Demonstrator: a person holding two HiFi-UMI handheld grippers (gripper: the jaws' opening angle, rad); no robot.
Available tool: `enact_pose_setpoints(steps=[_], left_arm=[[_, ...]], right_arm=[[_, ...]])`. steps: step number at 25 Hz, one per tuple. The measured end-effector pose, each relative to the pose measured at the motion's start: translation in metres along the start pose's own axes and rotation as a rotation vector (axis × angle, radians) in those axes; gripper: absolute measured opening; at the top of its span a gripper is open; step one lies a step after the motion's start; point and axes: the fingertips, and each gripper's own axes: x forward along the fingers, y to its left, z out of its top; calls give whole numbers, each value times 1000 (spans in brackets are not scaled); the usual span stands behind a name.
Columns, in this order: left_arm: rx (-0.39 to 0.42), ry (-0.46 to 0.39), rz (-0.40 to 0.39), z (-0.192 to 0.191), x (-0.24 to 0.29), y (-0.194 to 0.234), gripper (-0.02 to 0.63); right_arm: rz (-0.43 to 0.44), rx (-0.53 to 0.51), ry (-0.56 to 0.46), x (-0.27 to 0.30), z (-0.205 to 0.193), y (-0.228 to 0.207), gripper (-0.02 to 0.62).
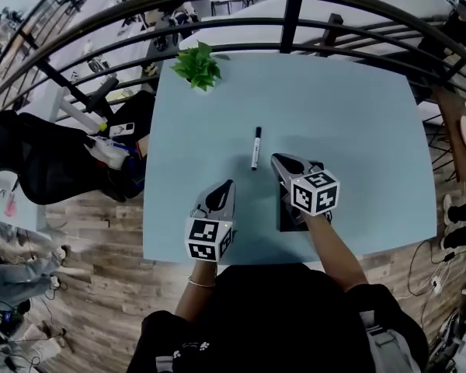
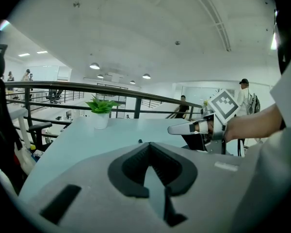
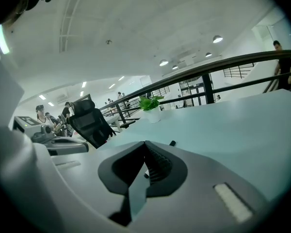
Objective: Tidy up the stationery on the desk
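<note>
Claws first: my left claw [image 1: 227, 183] is clenched tight with nothing in it, its tips meeting above the near part of the desk [image 1: 357, 123]. My right claw [image 1: 275, 160] is clenched and empty too, a little further out. Just ahead of them, between the two tips, the pen [image 1: 255, 148] lies loose on the desk with its cap pointing away from me, touching neither claw. Under my right claw sits a dark box [image 1: 283, 220]; I can't tell whether it is a case for the pen. I judge the tidying barely begun: the pen is not yet picked up or put anywhere, and I see no other stationery to deal with. The desk is pale blue and smooth, bare apart from a small potted plant [image 1: 198, 66] at the far left corner. Beyond it a black railing [image 1: 291, 22] curves round, a black chair [image 1: 31, 162] stands to the left, and the floor [image 1: 101, 231] is wood plank.
</note>
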Motion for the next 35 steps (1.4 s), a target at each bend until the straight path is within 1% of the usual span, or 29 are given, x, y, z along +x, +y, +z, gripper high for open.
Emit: enact_pose_setpoints(steps=[4, 9, 14, 17, 23, 25, 26, 29, 30, 31, 34, 35], left_arm=[[-8, -1, -13, 3, -3, 14, -5], [-25, 1, -29, 3, -4, 27, -5], [-36, 3, -45, 3, -2, 38, -5], [-45, 16, -57, 0, -2, 42, -5], [-46, 34, -72, -5, -3, 44, -5], [-56, 38, -70, -6, -5, 47, -5], [-58, 41, -67, -7, -6, 49, -5], [-64, 48, -51, -10, -7, 55, -5], [-70, 50, -47, -11, -8, 56, -5], [-76, 51, -43, -12, -10, 57, -5], [-92, 45, -37, -12, -14, 59, -5], [-100, 39, -35, -12, -15, 60, -5]], right_arm=[[-63, -27, 47, 28, 0, -6, 8], [-140, -22, 111, 55, -12, -19, 9], [-210, -5, 167, 77, -26, -32, 52], [-249, -6, 201, 89, -32, -37, 99], [-316, -7, 281, 107, -45, -48, 148], [-338, -22, 319, 112, -50, -51, 167], [-346, -47, 348, 115, -53, -52, 179], [-366, -125, 421, 122, -58, -52, 181], [-374, -130, 429, 124, -58, -52, 178], [-382, -129, 430, 125, -57, -53, 160], [-399, -118, 418, 125, -54, -55, 136], [-405, -108, 416, 124, -54, -55, 103]])
